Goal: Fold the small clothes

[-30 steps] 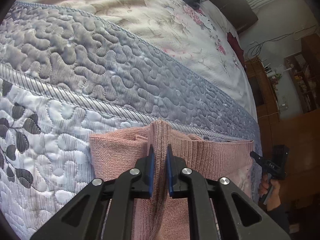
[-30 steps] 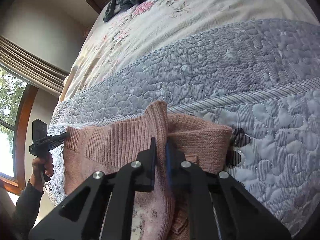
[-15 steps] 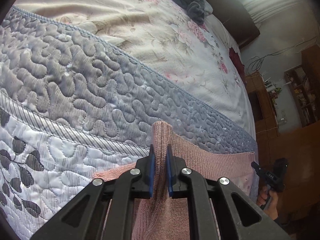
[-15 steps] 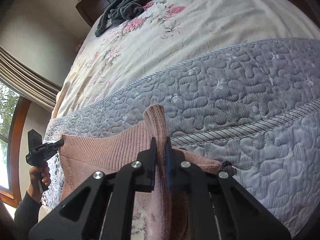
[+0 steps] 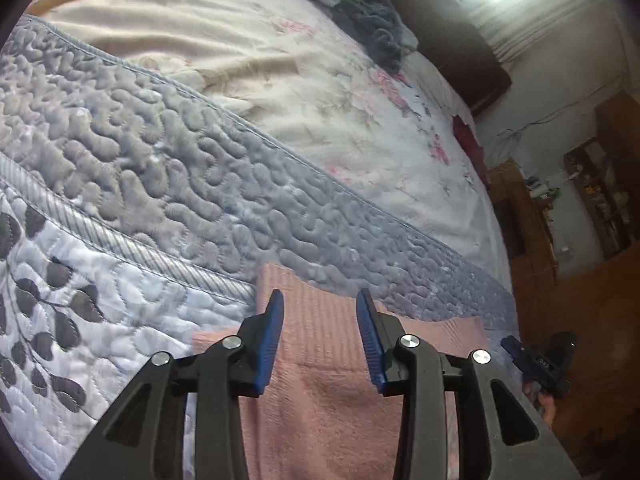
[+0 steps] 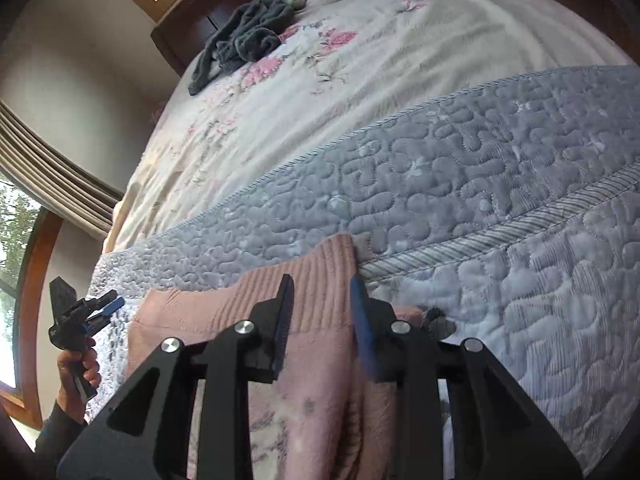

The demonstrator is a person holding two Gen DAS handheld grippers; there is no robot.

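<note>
Looking along our fingers, we see the quilted blue-grey bedspread [image 5: 168,168] filling most of both views; the pink knitted garment [image 5: 320,384] lies flat on its near edge; a dark grey cloth [image 6: 244,38] lies far off by the headboard; our left gripper [image 5: 320,332] and right gripper [image 6: 322,320] stand apart, holding nothing, above the garment.

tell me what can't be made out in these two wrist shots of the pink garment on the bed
- Pink garment: near part cut off by the bottom edge and covered by the left gripper; type unclear.
- Right wrist view: the right gripper covers the garment's middle.
- Dark clothes by the headboard: too small to identify.
- Shelf items, left wrist view: too small and blurred.
- Person's hand: arm cut off by the frame edge.
</note>
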